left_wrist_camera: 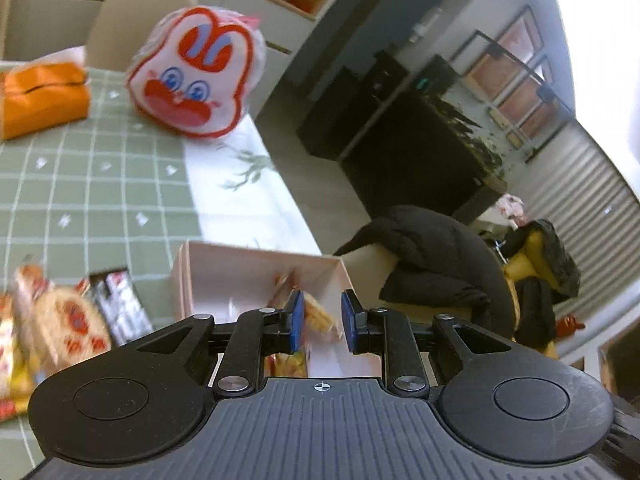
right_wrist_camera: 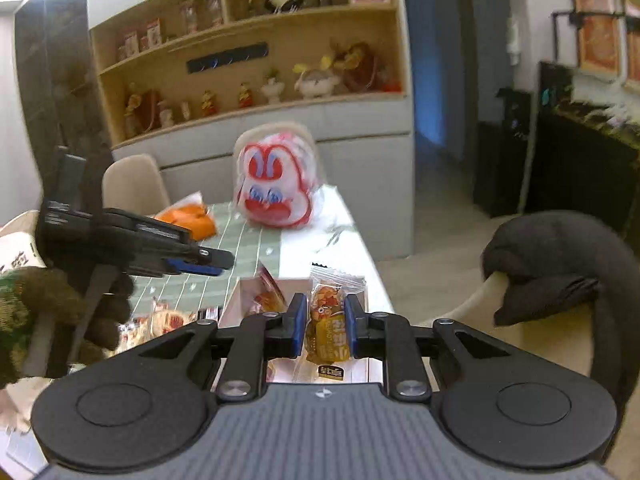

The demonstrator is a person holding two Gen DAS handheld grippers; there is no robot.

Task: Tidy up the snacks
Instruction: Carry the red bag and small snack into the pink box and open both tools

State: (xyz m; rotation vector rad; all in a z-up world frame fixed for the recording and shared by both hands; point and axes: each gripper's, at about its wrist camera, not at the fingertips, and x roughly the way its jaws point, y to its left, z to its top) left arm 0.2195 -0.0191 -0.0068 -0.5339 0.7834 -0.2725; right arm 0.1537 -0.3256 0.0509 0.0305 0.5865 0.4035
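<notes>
Right gripper [right_wrist_camera: 326, 326], clamped on upright yellow-brown sealed snack packet [right_wrist_camera: 327, 322], directly above shallow pink cardboard box [right_wrist_camera: 240, 300]; left gripper [left_wrist_camera: 322, 316] near-closed, empty.

Room setting. A light wooden wall shelf unit [right_wrist_camera: 248, 52] holding figurines and small boxes stands above a row of pale grey cabinets [right_wrist_camera: 360, 148]. Two beige upholstered chairs [right_wrist_camera: 134, 184] face the desk [right_wrist_camera: 348, 220], which is covered by a green checked tablecloth [left_wrist_camera: 92, 184] and a white floral runner [left_wrist_camera: 256, 200]. A third beige chair carries a draped black jacket [right_wrist_camera: 560, 256]. The floor [right_wrist_camera: 436, 216] is pale and smooth. A dark low cabinet [left_wrist_camera: 400, 136] lines the blue-grey wall [right_wrist_camera: 432, 60]; framed orange pictures [right_wrist_camera: 596, 28] hang nearby.
</notes>
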